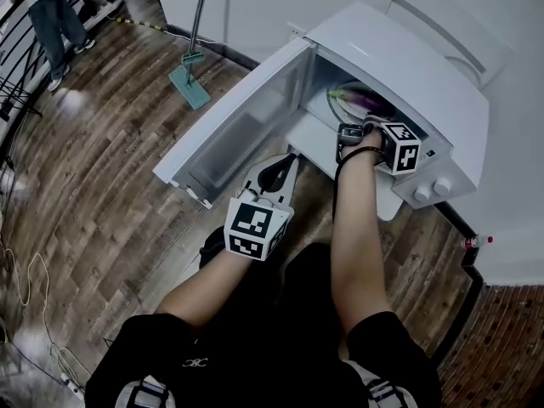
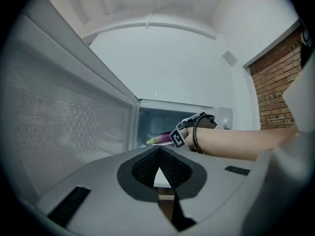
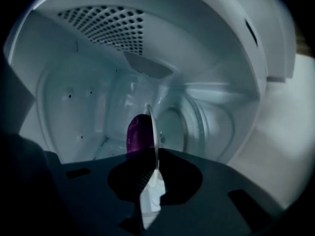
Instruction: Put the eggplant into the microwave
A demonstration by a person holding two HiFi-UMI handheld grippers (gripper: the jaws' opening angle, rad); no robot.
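The white microwave (image 1: 399, 58) sits at about two o'clock in the head view. Its door (image 1: 229, 134) swings wide open toward nine o'clock of the cavity. The eggplant (image 1: 371, 102) is already inside the cavity, purple with a green stem end, lying toward the back.

The right gripper (image 1: 353, 133) reaches into the mouth of the oven, at six o'clock from the eggplant. In the right gripper view its claw (image 3: 153, 168) is pressed almost together on a thin white edge that looks like the rim of a plate (image 3: 151, 127). The eggplant (image 3: 138, 134) lies just at nine o'clock of that rim. The glass turntable (image 3: 184, 127) shows behind at three o'clock.

The left gripper (image 1: 287, 164) hangs outside, in front of the open door and at seven o'clock from the cavity. In the left gripper view its claw (image 2: 158, 151) is pressed together with nothing in it.

On the wooden floor (image 1: 102, 185) a mop (image 1: 191, 70) stands at eleven o'clock. A person (image 1: 51, 15) stands in the far ten o'clock corner.
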